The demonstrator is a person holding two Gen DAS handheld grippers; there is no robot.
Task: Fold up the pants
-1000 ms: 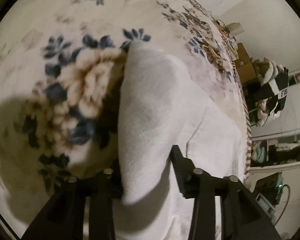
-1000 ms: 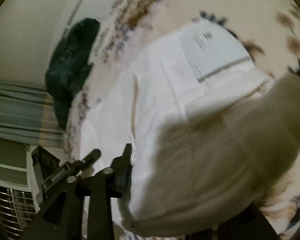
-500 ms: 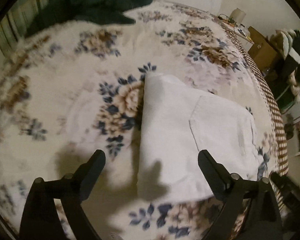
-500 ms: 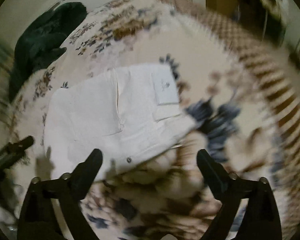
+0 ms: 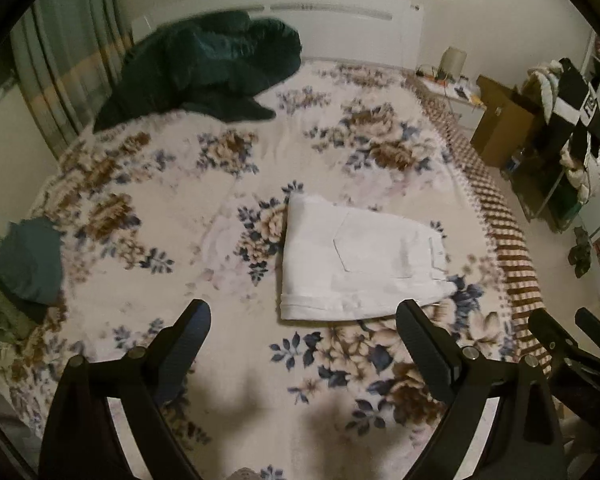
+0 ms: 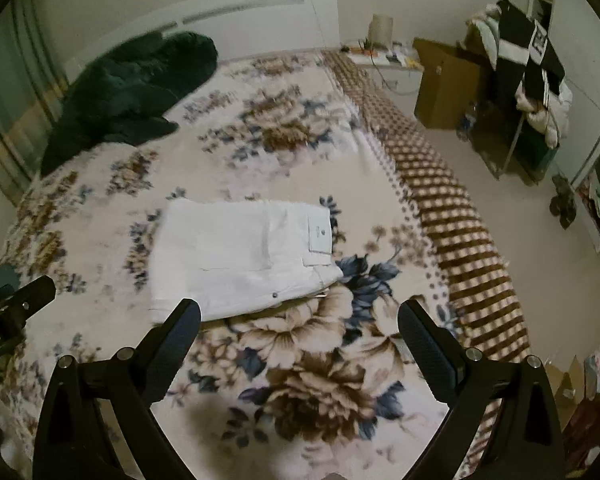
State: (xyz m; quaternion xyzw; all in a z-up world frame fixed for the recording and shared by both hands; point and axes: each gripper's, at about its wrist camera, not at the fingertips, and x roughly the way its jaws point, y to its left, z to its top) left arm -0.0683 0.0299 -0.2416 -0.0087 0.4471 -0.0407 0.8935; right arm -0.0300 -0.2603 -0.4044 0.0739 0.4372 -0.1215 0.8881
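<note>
The white pants lie folded into a flat rectangle on the floral bed cover, a back pocket facing up. In the right wrist view the pants show a label patch and a small button. My left gripper is open and empty, held above the bed well back from the pants. My right gripper is open and empty, also pulled back, with the pants ahead to its left.
A dark green blanket is heaped near the headboard. Folded teal and green clothes sit at the bed's left edge. A checked bed edge, a cardboard box and a clothes-laden rack stand to the right.
Both grippers let go of the pants, opened wide and drew back and up from the bed. The pants now lie folded and still.
</note>
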